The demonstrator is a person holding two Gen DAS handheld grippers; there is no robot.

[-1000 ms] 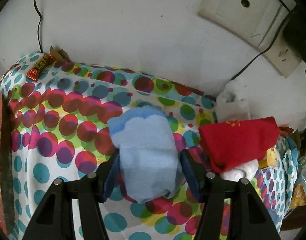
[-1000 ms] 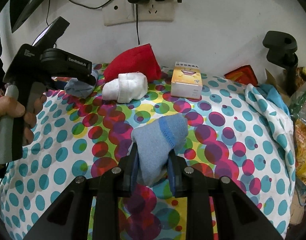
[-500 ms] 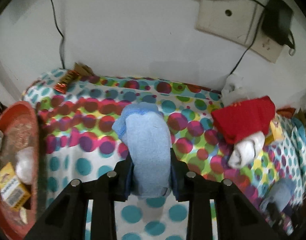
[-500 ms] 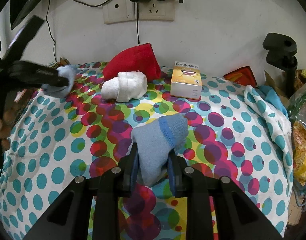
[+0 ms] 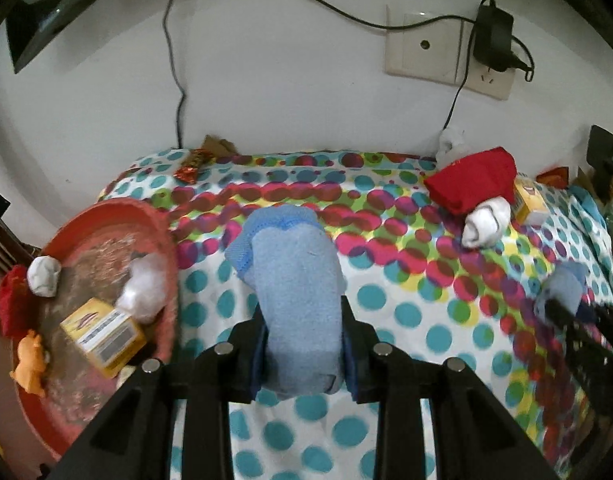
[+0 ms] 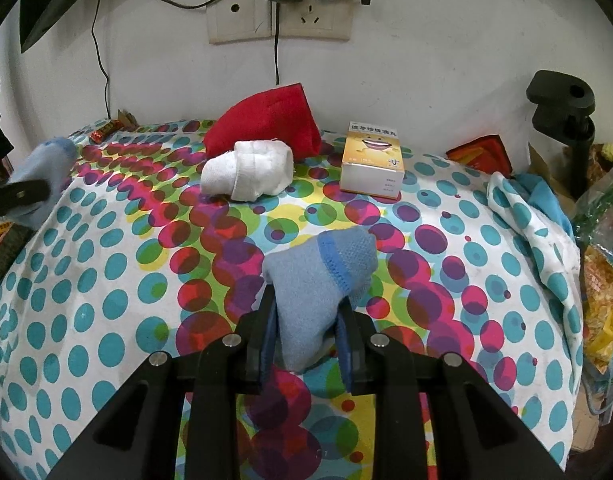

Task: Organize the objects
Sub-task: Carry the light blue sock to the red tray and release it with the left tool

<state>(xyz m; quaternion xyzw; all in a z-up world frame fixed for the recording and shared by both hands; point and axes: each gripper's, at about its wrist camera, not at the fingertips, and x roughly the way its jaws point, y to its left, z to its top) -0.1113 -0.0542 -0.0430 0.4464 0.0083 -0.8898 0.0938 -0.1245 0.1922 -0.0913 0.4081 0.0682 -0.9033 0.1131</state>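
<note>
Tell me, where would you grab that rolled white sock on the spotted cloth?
Grip the white sock across its thick rolled middle, coming from above and the front. It lies on its side, the red cloth is close behind it, and its soft bundle should squash between the fingers.

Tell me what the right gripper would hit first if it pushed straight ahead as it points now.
Judging by the wrist view, the right gripper, shut on its blue sock, would probably cross bare dotted tablecloth toward the rolled white sock; depth is unclear.

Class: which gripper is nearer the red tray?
Left. The left gripper, shut on a blue sock, is just beside the red tray; the right gripper is across the table from it.
</note>
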